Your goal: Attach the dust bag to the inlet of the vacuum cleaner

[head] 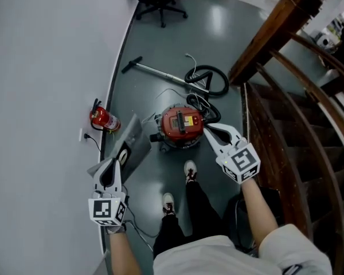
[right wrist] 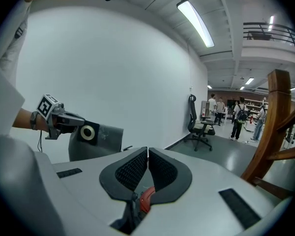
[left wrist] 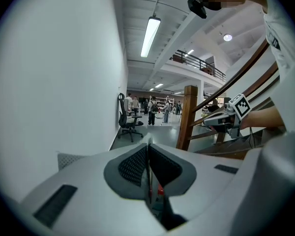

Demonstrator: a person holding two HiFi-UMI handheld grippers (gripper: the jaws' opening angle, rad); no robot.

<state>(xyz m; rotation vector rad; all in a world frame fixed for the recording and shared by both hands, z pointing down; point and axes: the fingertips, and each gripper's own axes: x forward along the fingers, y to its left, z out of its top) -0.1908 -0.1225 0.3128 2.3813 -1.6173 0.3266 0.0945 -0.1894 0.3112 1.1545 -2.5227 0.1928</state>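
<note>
left tongs [head: 113, 164] grip the edge of the grey dust bag [head: 133, 137]. right tongs [head: 208, 129], closed and empty, hang above the red vacuum cleaner [head: 180, 125].

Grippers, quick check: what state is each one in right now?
Left gripper: closed on the bag.
Right gripper: closed, empty.

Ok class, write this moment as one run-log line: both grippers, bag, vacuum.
left gripper: shut on dust bag | right gripper: shut, empty | vacuum cleaner: on floor, bag not yet attached
</note>
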